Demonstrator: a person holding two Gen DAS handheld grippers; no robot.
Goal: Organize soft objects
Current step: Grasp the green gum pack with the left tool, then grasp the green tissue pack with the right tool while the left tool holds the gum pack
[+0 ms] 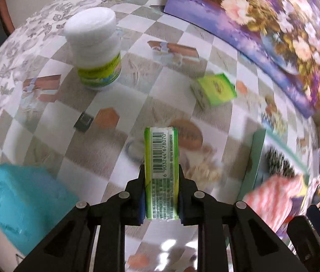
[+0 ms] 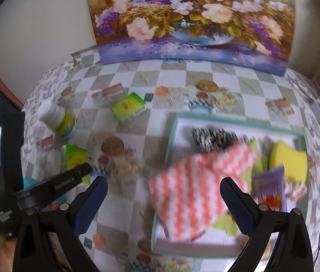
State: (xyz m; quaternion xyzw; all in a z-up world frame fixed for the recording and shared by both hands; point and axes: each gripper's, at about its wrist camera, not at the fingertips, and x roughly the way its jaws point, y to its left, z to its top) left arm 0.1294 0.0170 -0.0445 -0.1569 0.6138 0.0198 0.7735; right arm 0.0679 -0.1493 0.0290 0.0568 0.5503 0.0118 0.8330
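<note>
Gripping the green tissue pack [image 1: 161, 172] at frame centre, your left tongs [image 1: 161, 195] pinch it; your right tongs [image 2: 163, 195] gape wide, holding nothing.

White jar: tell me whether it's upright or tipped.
Upright: the white jar stands on its base on the tablecloth, lid on top.

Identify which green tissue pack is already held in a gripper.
The barcode-side pack, clamped in the left gripper; the other green pack lies free on the table near the painting.
</note>
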